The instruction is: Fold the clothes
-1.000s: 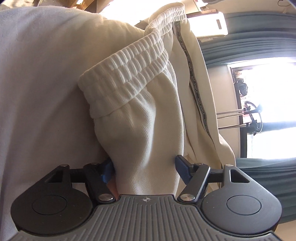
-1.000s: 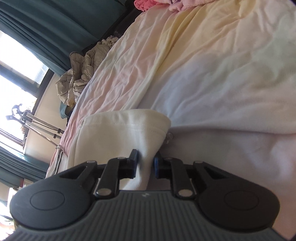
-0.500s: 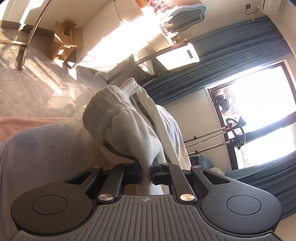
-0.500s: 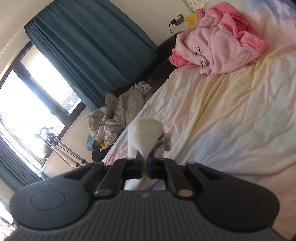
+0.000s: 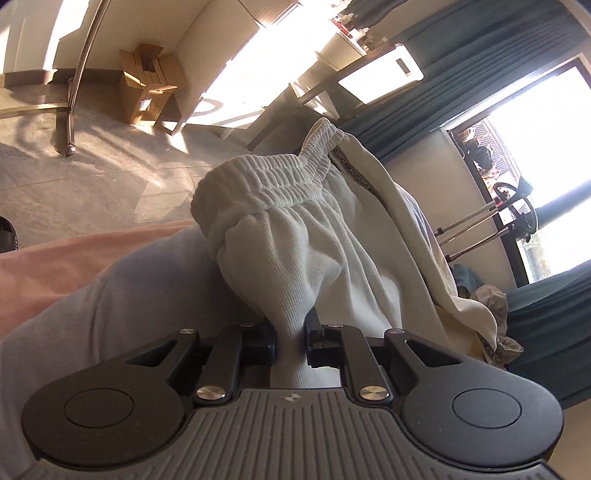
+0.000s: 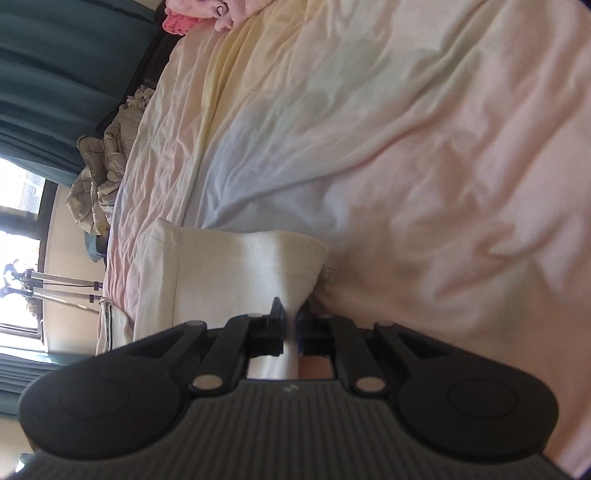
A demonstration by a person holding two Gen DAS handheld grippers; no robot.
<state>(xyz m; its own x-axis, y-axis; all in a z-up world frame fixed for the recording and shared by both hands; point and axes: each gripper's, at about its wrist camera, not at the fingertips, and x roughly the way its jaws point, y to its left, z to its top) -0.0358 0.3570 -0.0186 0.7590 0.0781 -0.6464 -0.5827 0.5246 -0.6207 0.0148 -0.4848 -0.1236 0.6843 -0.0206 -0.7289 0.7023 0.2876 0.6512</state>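
Cream-white trousers with a gathered elastic waistband and a dark lettered side stripe hang in front of my left gripper. A bunched fold of the cloth is pinched between its pads, and its jaws are opening slightly. In the right wrist view the same trousers lie partly on the pastel bed sheet. My right gripper grips a thin fold at their edge, and its jaws are also opening a little. A small drawstring end pokes out beside that fold.
A pink garment heap lies at the bed's far end, with a beige crumpled pile beside the bed. Teal curtains and a tripod stand by the window. A cardboard box sits on the floor.
My left gripper closed from wide around the trousers to a tight pinch and rose with them. My right gripper kept its fold while its view swung up to the room and back to the bed.
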